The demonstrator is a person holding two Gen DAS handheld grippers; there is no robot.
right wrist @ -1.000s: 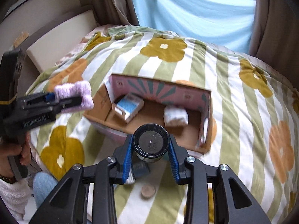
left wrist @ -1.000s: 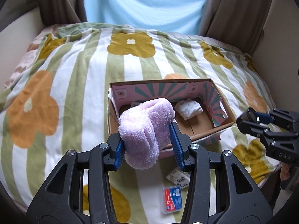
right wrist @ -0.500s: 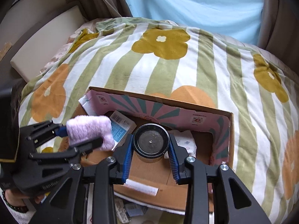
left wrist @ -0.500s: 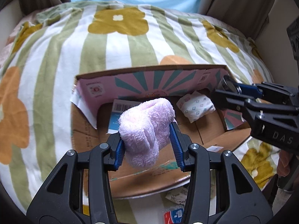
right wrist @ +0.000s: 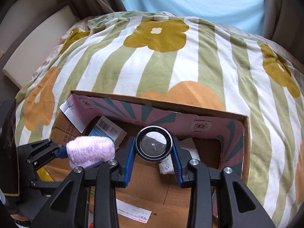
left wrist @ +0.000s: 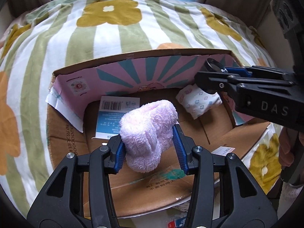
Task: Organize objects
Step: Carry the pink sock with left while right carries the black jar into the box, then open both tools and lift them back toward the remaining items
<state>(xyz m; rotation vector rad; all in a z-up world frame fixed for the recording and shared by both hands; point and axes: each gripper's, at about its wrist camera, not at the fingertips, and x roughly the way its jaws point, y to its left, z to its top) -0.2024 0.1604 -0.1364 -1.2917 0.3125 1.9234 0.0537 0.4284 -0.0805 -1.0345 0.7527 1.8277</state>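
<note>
A cardboard box (left wrist: 152, 70) with a pink, teal-rayed lining lies open on the bed. My left gripper (left wrist: 148, 138) hangs over its front left part with a lilac fluffy sock (left wrist: 148, 133) between the blue pads. The jaws are opening, and the fluff still touches both pads. My right gripper (right wrist: 153, 146) holds a round black tin (right wrist: 153, 142) with a shiny lid. Its jaws are opening slightly too, pads still against the tin's sides. The tin (left wrist: 211, 63) hovers by the box's back wall, above a folded patterned cloth (left wrist: 199, 102).
A blue-and-white carton (left wrist: 114, 114) with a barcode lies in the box's left half. The box rests on a striped, flowered blanket (right wrist: 161, 66). A small red-and-blue pack (left wrist: 178, 223) lies in front of the box. A person's hand (left wrist: 286, 152) grips the right tool.
Both grippers have come forward and down from in front of the box to over its inside. The sock and the tin travelled with them.
</note>
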